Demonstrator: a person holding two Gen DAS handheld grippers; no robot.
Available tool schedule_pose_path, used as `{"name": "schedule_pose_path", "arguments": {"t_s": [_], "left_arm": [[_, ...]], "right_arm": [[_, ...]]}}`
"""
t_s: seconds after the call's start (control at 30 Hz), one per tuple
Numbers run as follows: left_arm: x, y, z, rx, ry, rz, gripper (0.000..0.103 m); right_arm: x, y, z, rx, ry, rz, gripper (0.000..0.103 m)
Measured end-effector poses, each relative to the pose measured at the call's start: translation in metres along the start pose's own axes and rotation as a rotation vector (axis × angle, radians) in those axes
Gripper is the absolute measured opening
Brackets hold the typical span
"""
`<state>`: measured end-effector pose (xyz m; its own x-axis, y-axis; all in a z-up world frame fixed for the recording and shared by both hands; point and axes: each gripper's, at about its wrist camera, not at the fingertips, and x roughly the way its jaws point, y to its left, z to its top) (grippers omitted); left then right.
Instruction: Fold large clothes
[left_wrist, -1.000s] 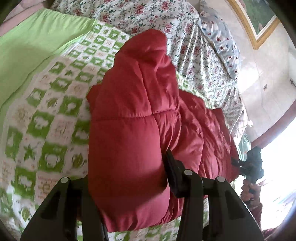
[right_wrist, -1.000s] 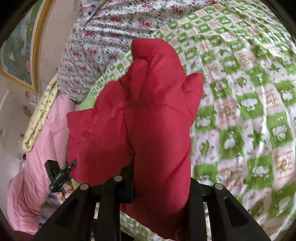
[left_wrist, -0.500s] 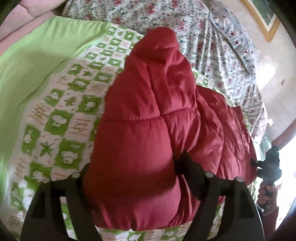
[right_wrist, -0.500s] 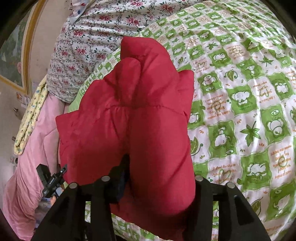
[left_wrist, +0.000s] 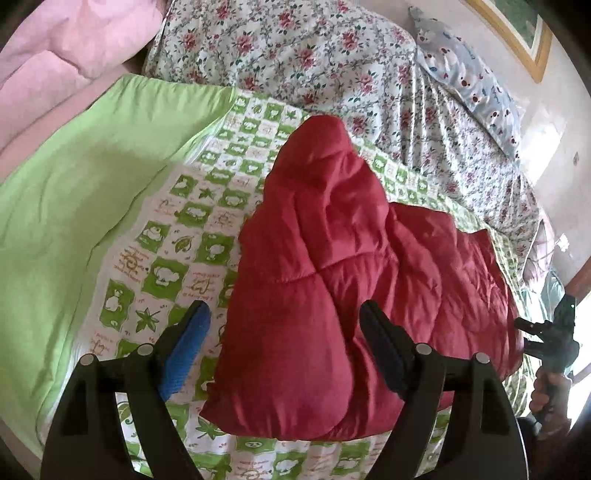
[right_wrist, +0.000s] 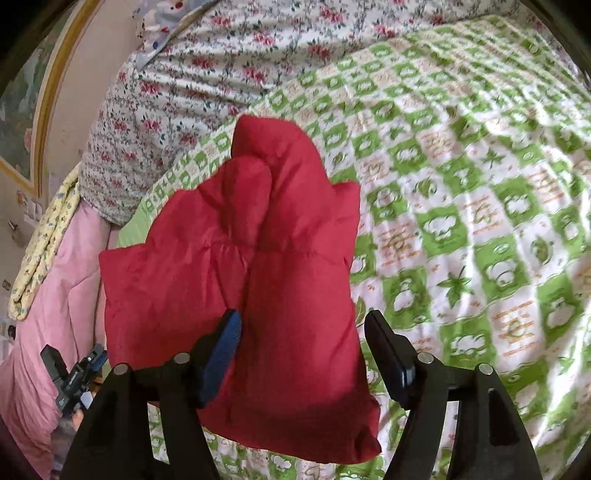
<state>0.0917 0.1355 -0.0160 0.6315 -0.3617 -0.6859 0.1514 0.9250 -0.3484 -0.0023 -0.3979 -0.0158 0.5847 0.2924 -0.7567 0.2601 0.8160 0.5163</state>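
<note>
So the red puffer jacket (left_wrist: 332, 280) is lying folded up in a puffy bundle on the green-and-white checked quilt (left_wrist: 177, 236) covering the bed, pretty much dead center in both wrist views. The left gripper (left_wrist: 280, 332) is sitting with its fingers spread wide on either side of the jacket's near end, blue pad showing at about 8 o'clock, not pinching anything. Same deal with the right gripper (right_wrist: 301, 339): fingers spread apart around the near edge of the bundle, not clamping it. The quilt squares have little orange scribbly writing between the leaf and cloud prints, but it's too small and blurry to read. A floral sheet (left_wrist: 332, 55) is bunching up at 12 o'clock, a pink blanket (right_wrist: 55, 280) is hanging at 9 o'clock in the right view.
</note>
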Motion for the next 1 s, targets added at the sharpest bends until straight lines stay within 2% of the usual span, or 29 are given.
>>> {"name": "schedule_pose_path", "arguments": {"t_s": [0.2,0.33,0.43,0.53,0.63,0.7,0.83,1.0], "left_arm": [[-0.001,-0.026,0.002,0.059,-0.011,-0.025,0.083],[0.001,-0.046,0.006,0.105,-0.007,-0.051,0.083],[0.003,-0.062,0.006,0.135,-0.001,-0.077,0.083],[0.012,-0.080,0.002,0.160,0.020,-0.097,0.083],[0.023,-0.099,-0.005,0.196,0.046,-0.112,0.083],[0.028,-0.109,-0.009,0.229,0.054,-0.107,0.083],[0.050,-0.116,-0.005,0.286,0.070,-0.037,0.083],[0.075,-0.113,0.016,0.297,0.081,0.017,0.083]], "right_arm": [[-0.013,0.022,0.002,-0.082,-0.058,-0.047,0.072],[-0.017,0.048,0.000,-0.188,-0.103,-0.090,0.072],[-0.016,0.069,-0.004,-0.265,-0.129,-0.085,0.072],[0.004,0.092,-0.010,-0.333,-0.074,-0.035,0.073],[0.025,0.112,-0.017,-0.404,-0.035,-0.037,0.073],[0.041,0.125,-0.021,-0.449,-0.016,-0.048,0.073],[0.062,0.133,-0.017,-0.497,-0.009,-0.103,0.076],[0.086,0.128,0.008,-0.467,0.024,-0.157,0.076]]}}
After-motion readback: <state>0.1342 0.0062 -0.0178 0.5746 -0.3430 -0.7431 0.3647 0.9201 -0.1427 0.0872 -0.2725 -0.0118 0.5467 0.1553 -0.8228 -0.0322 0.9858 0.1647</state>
